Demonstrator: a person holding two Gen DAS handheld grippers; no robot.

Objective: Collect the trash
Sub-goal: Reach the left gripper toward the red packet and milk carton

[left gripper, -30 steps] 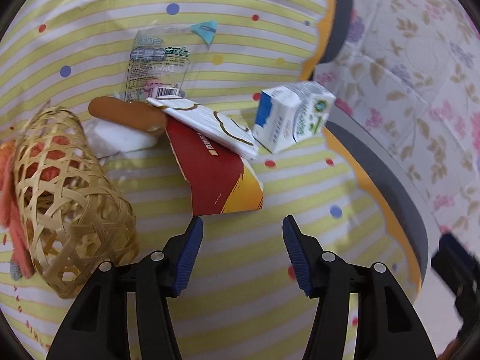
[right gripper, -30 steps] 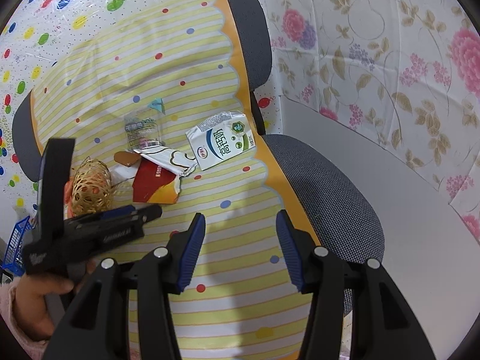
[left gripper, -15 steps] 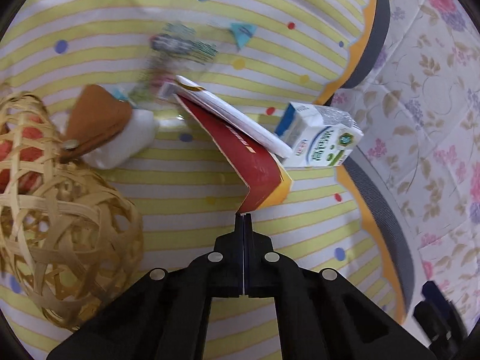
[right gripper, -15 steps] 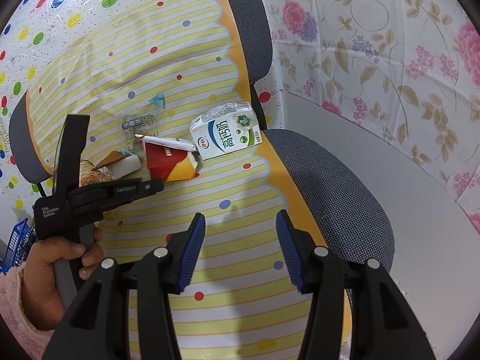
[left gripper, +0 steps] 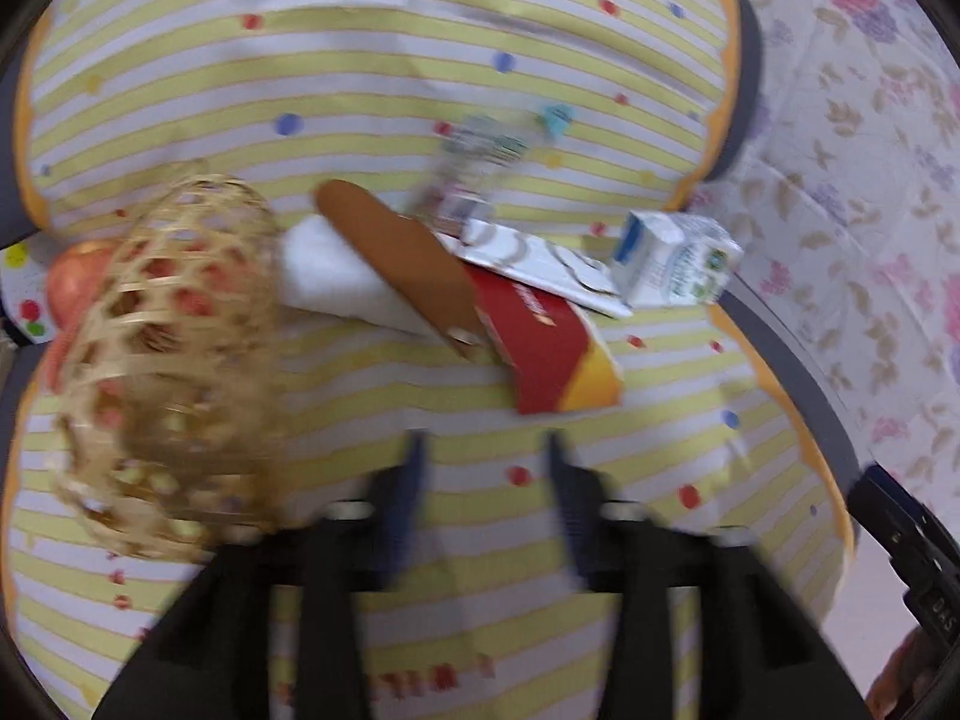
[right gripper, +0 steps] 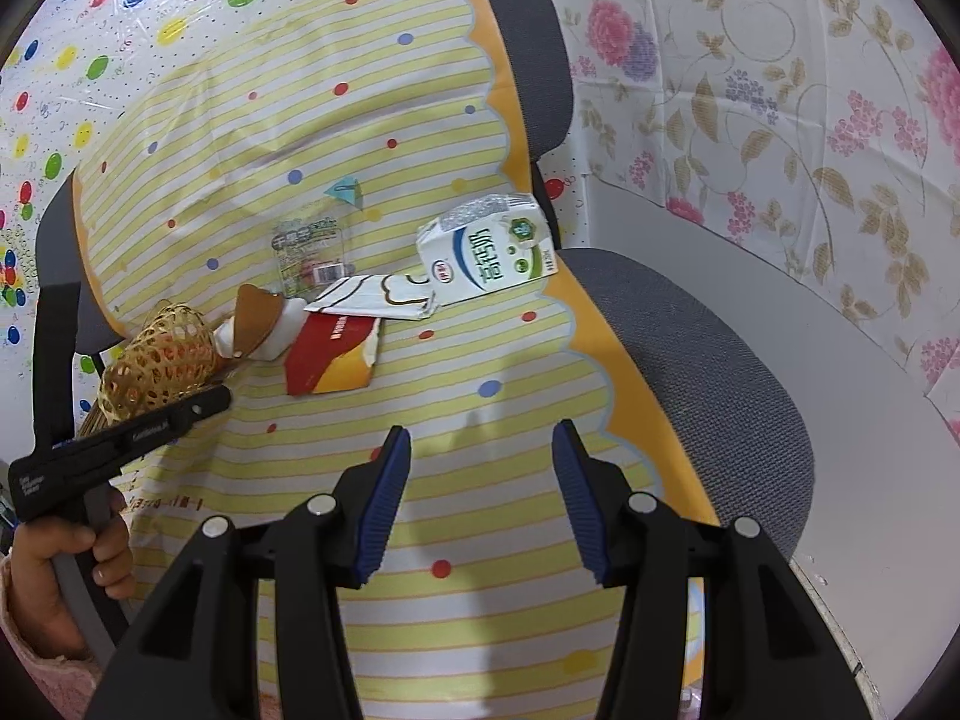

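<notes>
Step in hand: approach to the trash heap on the chair seat. The left hand-held gripper (left gripper: 483, 468) is opening, nothing between its jaws, just short of the red carton flap (left gripper: 540, 354). The right hand-held gripper (right gripper: 483, 480) stands half open and empty. The milk carton (right gripper: 486, 255) lies beside the flap, the woven basket (right gripper: 159, 363) on its other side. Next move likely calls for closing on the flap's near edge. Only the right view shows the person's hand (right gripper: 72, 564); the left view is blurred.

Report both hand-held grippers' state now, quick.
Left hand-held gripper: jaws opening, nothing between them; the red carton lies just ahead.
Right hand-held gripper: open, empty, above the striped cover.
</notes>
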